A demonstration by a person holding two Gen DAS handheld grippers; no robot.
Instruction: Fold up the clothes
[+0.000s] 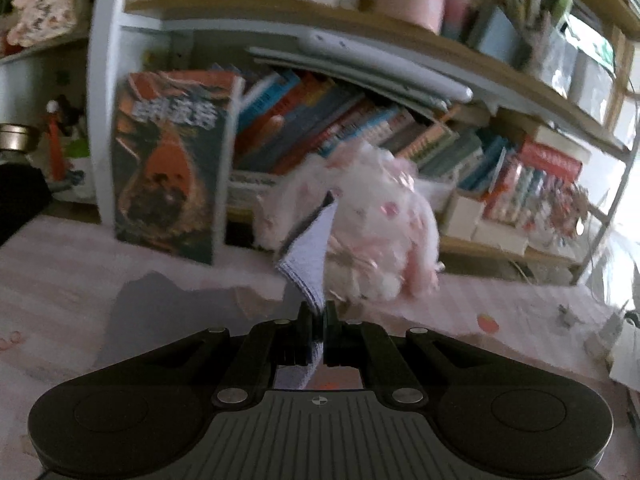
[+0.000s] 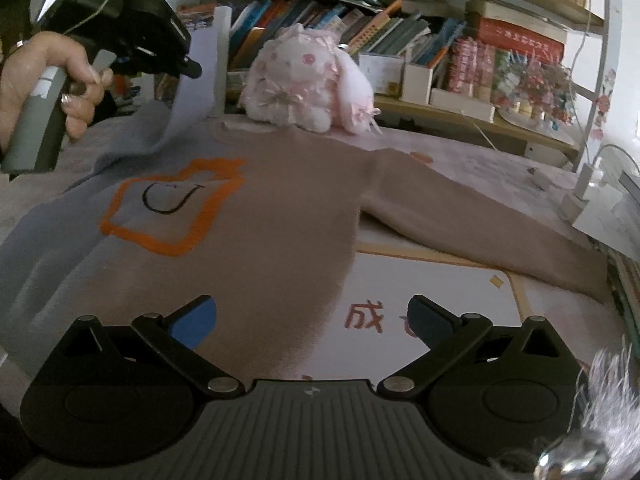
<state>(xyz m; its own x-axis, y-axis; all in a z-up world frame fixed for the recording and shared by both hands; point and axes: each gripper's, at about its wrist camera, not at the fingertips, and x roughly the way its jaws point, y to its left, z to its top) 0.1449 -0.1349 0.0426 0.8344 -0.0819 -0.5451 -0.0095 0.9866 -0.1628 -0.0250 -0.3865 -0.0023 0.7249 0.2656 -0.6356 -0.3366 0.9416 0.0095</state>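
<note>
My left gripper (image 1: 319, 316) has its jaws pressed together on a lifted grey-blue edge of the sweater (image 2: 256, 216), raised in front of the plush rabbit (image 2: 308, 84). The sweater lies spread on the worktop (image 2: 500, 164) just before the rabbit, one sleeve (image 2: 480, 216) stretched away from it. My right gripper (image 2: 312, 320) hovers with jaws spread over the hem; the knit looks soft, light and floppy, so I judge hems and cuffs the surest places to pinch.

bg: bookshelf (image 2: 400, 36) w/ books | plush bunny (image 2: 308, 80) in front; daylight at right
</note>
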